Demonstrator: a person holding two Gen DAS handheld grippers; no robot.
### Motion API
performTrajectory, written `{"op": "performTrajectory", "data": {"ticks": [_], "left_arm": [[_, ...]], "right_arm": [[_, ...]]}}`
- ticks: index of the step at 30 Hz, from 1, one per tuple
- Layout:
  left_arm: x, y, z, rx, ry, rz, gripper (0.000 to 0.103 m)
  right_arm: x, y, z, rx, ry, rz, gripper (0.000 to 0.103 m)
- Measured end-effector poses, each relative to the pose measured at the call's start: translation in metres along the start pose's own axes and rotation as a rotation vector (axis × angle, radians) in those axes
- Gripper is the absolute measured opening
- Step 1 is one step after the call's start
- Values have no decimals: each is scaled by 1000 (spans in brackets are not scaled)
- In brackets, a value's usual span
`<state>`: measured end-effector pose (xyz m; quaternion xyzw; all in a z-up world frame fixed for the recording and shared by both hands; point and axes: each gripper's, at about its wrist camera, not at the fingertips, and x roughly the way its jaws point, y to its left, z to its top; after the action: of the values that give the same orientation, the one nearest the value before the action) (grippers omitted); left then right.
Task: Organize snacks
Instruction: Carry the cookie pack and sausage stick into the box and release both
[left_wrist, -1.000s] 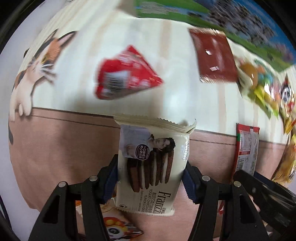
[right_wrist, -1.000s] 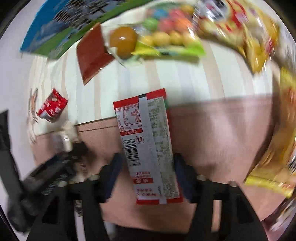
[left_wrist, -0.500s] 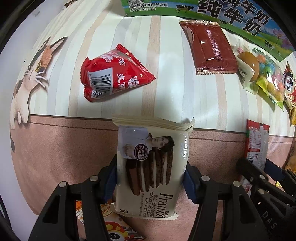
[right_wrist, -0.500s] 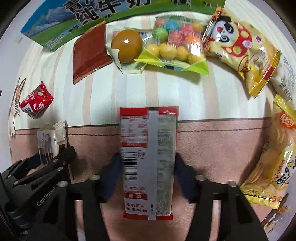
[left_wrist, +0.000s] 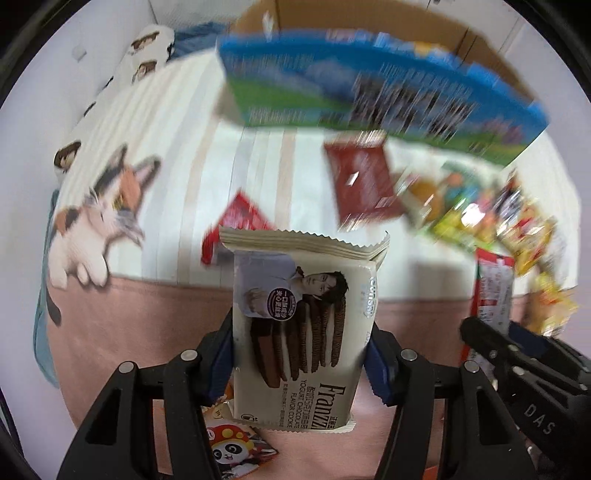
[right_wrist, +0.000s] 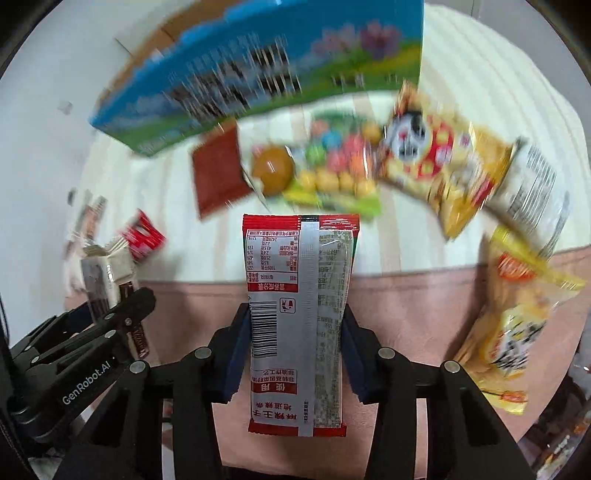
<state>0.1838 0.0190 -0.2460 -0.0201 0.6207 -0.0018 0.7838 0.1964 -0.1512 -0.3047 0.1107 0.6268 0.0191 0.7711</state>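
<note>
Left tool (left_wrist: 301, 343) clamps cookie pack (left_wrist: 295, 332); right tool (right_wrist: 293, 343), jaws just closed, clamps red sachet (right_wrist: 297, 314) — keep both grips firm, carry clear of snacks beyond.

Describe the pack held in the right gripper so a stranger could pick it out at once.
Start at the big blue-and-green milk carton at the far edge of the striped cloth, then come toward the camera past the mixed candy bag. The red-and-silver sachet is clamped in the right gripper. Unlike its neighbours, it shows its silver back with barcode.
</note>
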Motion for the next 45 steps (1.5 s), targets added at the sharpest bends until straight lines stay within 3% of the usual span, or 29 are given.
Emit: {"op": "performTrajectory", "data": {"ticks": [4, 8, 13, 18, 25, 32, 37, 39, 40, 41, 42, 44, 45], "left_arm": [[-45, -8, 28, -1, -68, -71, 58], [-84, -19, 74, 23, -125, -129, 58], [-96, -34, 138, 56, -135, -138, 58], [-77, -37, 210, 71, -93, -111, 58], [-17, -27, 290, 57, -7, -36, 59], [53, -18, 341, 48, 122, 10, 59], [86, -12, 358, 40, 186, 8, 59], [97, -10, 361, 37, 223, 3, 60], [100, -8, 363, 36, 221, -5, 68], [102, -8, 365, 39, 213, 6, 83], [102, -10, 367, 40, 205, 11, 89], [101, -10, 369, 36, 181, -5, 93], [102, -10, 371, 28, 181, -15, 93]], "right_arm": [[-37, -8, 33, -6, -67, 58, 48], [-79, -7, 87, -17, -139, 103, 48], [-109, -2, 151, -35, -206, 89, 48], [-112, -7, 222, -54, -221, 4, 48], [-70, -28, 316, -13, -160, -109, 48], [-11, -37, 371, -22, -67, -196, 48], [15, -44, 385, -21, -28, -239, 48], [27, -47, 391, -10, 16, -234, 54], [33, -49, 393, 3, 32, -232, 59], [35, -48, 393, 0, 36, -234, 67], [37, -45, 393, -10, 39, -232, 70], [40, -37, 392, -32, 45, -237, 88], [43, -34, 391, -42, 52, -236, 92]]}}
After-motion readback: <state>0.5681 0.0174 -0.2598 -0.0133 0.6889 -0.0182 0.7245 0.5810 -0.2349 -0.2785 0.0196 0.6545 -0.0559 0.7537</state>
